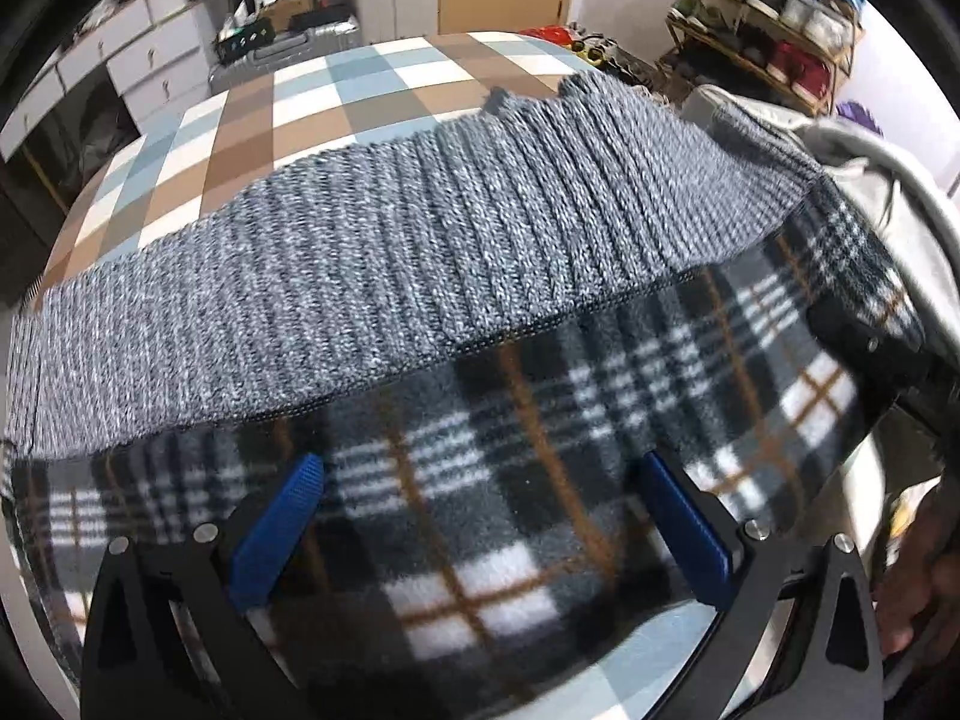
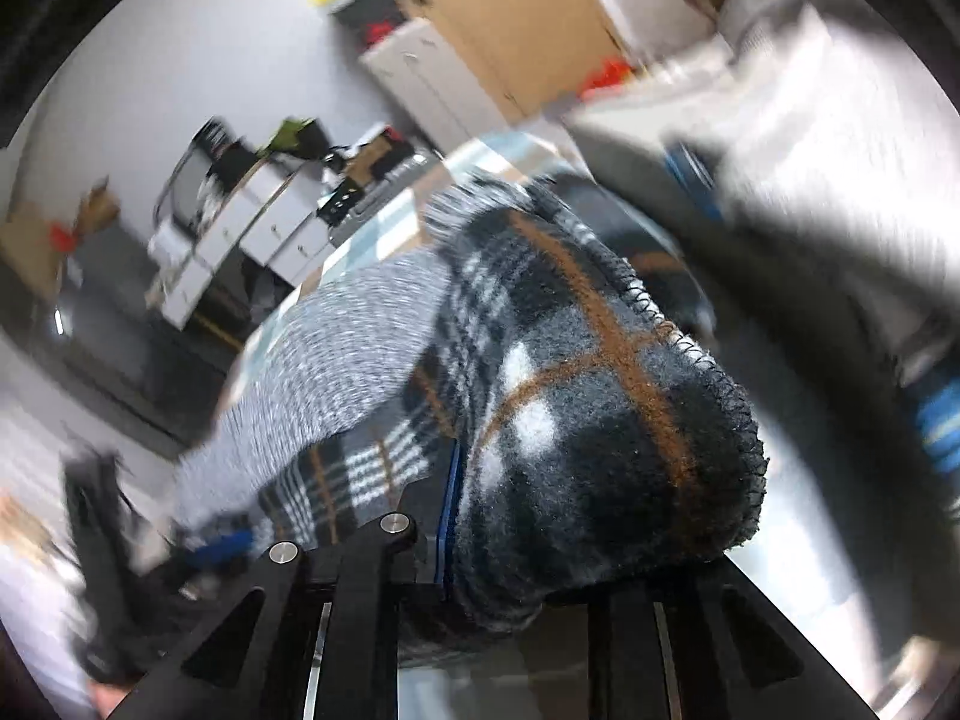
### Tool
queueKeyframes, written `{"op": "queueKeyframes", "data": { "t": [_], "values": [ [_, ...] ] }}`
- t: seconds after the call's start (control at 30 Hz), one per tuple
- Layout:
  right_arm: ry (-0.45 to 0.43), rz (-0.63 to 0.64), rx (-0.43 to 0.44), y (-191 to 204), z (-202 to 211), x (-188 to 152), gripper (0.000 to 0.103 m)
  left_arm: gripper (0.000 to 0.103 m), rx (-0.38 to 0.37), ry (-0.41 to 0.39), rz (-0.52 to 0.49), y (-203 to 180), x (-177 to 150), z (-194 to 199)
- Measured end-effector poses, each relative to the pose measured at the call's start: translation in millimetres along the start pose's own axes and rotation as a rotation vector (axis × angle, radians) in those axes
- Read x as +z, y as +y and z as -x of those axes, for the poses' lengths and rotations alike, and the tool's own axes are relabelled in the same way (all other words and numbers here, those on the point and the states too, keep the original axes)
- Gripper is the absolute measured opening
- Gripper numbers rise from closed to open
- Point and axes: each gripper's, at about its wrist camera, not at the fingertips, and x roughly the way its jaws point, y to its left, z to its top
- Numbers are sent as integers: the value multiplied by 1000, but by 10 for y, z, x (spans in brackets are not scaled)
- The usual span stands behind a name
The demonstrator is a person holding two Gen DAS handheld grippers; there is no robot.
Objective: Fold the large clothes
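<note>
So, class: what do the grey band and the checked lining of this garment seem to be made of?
Grey band: ribbed knit, probably wool or acrylic, with raised rows of stitches showing. Checked lining: looks like fleece, matt and fuzzy, with an overlocked edge in the right wrist view.

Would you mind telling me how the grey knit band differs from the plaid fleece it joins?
The knit band is plain speckled grey; the plaid fleece is black and white checks with brown lines. The band is ribbed, the fleece fuzzy. The right gripper pinches a fleece corner; nothing grips the band. Both lie across the checked bed as one garment.
</note>
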Motion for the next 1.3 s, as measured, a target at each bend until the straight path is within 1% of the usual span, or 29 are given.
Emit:
{"op": "queueKeyframes", "data": {
  "t": [0.03,0.13,0.23,0.3,0.37,0.43,0.47,0.53,0.57,0.6,0.67,0.73,0.77,0.8,0.87,0.9,0.93,1.03,1.07,1.13,1.17,1.23,1.27,1.3],
  "values": [
    [2,-14,11,-20,-10,5,23,102,11,-2,-10,-22,-1,-3],
    [3,-15,-5,-15,-55,22,25,102,21,-3,-4,-25,-1,1],
    [18,-33,-8,-21,-147,75,30,102,11,-2,-5,2,8,2],
    [28,-61,1,-66,-182,94,36,102,4,-7,-3,20,0,13],
    [36,-84,13,-112,-213,102,39,102,2,-13,-6,21,-9,21],
    [43,-103,31,-156,-242,122,40,102,3,-17,-7,13,-30,38],
    [47,-115,42,-174,-246,133,40,102,2,-17,-8,14,-33,44],
    [42,-123,53,-188,-233,149,34,102,-3,-18,-9,20,-37,55],
    [31,-114,51,-170,-210,147,27,102,-6,-18,-10,26,-42,63],
    [18,-83,43,-121,-177,147,23,102,-8,-18,-14,30,-41,69],
    [-27,-7,19,0,-85,133,20,102,-17,-26,-13,44,-47,90],
    [-89,73,10,152,47,116,19,102,-22,-35,-6,44,-58,83],
    [-105,91,8,207,83,110,18,102,-25,-36,1,32,-67,63],
    [-121,119,-13,276,132,95,18,102,-26,-35,4,17,-66,46],
    [-142,142,-15,333,205,61,17,102,-16,-33,-1,-30,-57,19],
    [-166,162,-18,367,272,38,17,102,-22,-37,2,-40,-50,20],
    [-203,196,-29,417,361,11,17,102,-46,-41,5,-62,-44,17],
    [-305,285,-61,541,592,-74,17,102,-115,-45,-27,-184,-18,5],
    [-318,304,-75,564,616,-95,17,102,-126,-53,-53,-263,-10,-1],
    [-336,348,-122,581,628,-138,17,102,-115,-55,-79,-338,1,0],
    [-331,347,-125,566,616,-138,17,102,-104,-46,-88,-349,17,21],
    [-315,317,-116,479,579,-116,17,102,-117,-18,-87,-309,37,99],
    [-307,302,-114,444,564,-97,17,102,-78,-25,-68,-243,27,189],
    [-302,293,-114,418,552,-88,17,102,-30,-57,-51,-185,17,273]
  ]
}}
